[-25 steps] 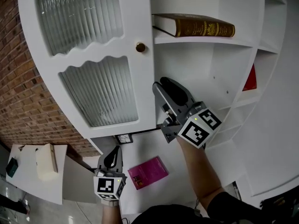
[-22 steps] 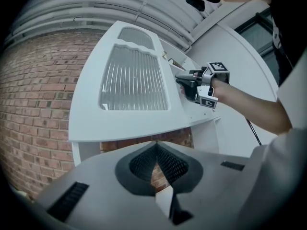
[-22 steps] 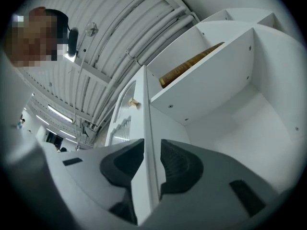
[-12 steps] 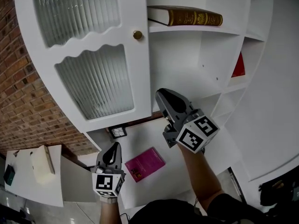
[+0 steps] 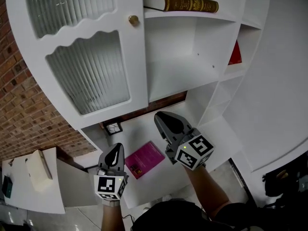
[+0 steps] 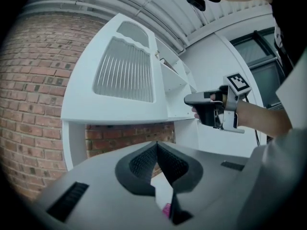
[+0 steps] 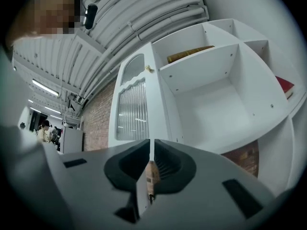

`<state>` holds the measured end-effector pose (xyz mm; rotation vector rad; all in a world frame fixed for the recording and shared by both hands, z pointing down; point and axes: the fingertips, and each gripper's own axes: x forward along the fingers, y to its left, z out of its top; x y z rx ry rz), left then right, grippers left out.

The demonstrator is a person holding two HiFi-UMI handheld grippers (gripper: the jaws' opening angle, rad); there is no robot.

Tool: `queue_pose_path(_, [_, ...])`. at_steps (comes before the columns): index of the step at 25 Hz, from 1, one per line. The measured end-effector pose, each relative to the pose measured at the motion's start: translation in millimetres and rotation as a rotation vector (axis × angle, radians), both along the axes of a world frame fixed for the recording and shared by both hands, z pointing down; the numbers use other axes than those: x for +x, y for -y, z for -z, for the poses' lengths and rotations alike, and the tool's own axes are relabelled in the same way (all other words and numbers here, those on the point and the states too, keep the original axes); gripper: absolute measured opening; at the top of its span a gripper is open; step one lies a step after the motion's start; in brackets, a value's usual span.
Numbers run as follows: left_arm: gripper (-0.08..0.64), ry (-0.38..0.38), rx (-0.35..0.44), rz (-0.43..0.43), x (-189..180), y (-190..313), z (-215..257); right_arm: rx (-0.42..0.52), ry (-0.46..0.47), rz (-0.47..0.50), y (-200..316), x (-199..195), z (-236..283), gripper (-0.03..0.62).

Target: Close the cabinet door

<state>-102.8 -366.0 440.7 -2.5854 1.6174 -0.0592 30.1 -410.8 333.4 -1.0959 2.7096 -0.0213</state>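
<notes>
Surface: a white worktop (image 5: 144, 182) is seen in the head view beneath a tall white cabinet (image 5: 192, 71).
Room: a red brick wall (image 5: 24, 114) is seen at 9 o'clock of the cabinet. A low white side table (image 5: 29, 196) is set at 8 o'clock and bears a beige box (image 5: 37, 166).
Task's thing: the white cabinet door with ribbed glass panes (image 5: 137, 66) is found at 10 o'clock in the head view. It appears flush with the cabinet front, and its round brass knob (image 5: 133, 19) is placed at its edge next to the open shelves.
Count, door parts: one door, two glass panes and one knob are counted.
Count, books: one brown book with gold lettering (image 5: 185, 4) is laid flat on the upper shelf. One red book (image 5: 235, 53) is kept in a side compartment at 2 o'clock.
Count, worktop things: one magenta booklet (image 5: 145, 159) and one small black-and-white marker card (image 5: 112, 127) at its 11 o'clock are counted.
Count, tools: two are counted.
Left tool (image 5: 115, 153): it is held at 8 o'clock of the booklet, pointed toward 12 o'clock. Its jaws are pressed together on nothing.
Right tool (image 5: 166, 121): it is held at 2 o'clock of the booklet, pointed toward 11 o'clock, clear of the door. Its jaws are pressed together on nothing.
Arms: both forearms are brought in from 6 o'clock.
</notes>
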Motion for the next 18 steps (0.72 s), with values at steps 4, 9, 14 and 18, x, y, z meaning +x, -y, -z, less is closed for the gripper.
queue_pose_path(4, [0.009, 0.004, -0.04, -0.025, 5, -7, -19, -0.057, -0.038, -0.027, -14, 7, -40, 0.038])
queue_pose_path(9, [0.009, 0.016, -0.103, -0.064, 14, -20, -49, -0.125, -0.092, -0.066, -35, 15, -86, 0.038])
queue_pose_path(14, [0.009, 0.035, -0.167, -0.103, 28, -35, -79, -0.154, -0.171, -0.091, -58, 21, -124, 0.038])
queue_pose_path(18, [0.009, 0.049, -0.154, -0.134, 40, -44, -88, -0.19, -0.195, -0.099, -74, 29, -149, 0.038])
